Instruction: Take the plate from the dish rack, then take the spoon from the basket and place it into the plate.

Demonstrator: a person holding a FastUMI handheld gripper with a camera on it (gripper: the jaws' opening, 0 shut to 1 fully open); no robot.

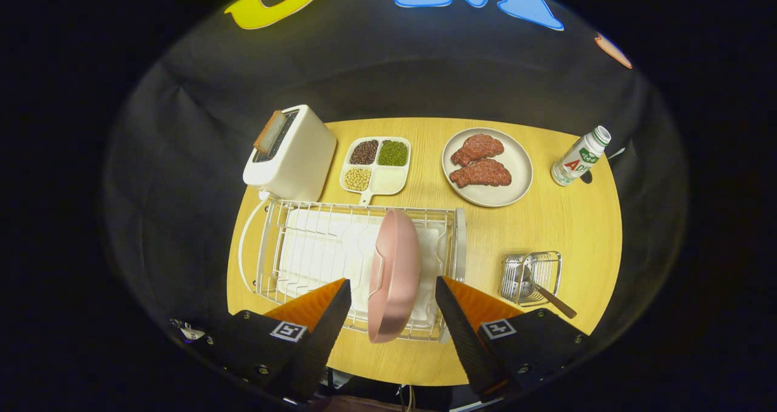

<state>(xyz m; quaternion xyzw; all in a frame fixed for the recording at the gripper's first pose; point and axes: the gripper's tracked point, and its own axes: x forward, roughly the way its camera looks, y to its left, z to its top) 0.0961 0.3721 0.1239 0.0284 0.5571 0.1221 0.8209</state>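
The table (564, 230) is filling the middle of the frame, with the rack (276, 248) lying at centre-left and the pink plate (394, 275) standing on edge in its right half, at lower centre. The gripper (393, 290) is hanging spread wide at the bottom of the frame, empty, its fingers flanking the plate's near rim without touching it; I judge the grasp is best made by easing forward squarely until both fingers are bracketing the rim, then lifting straight up clear of the wires. The basket (531, 275) is sitting at lower right, holding the spoon (549, 295), handle leaning out.
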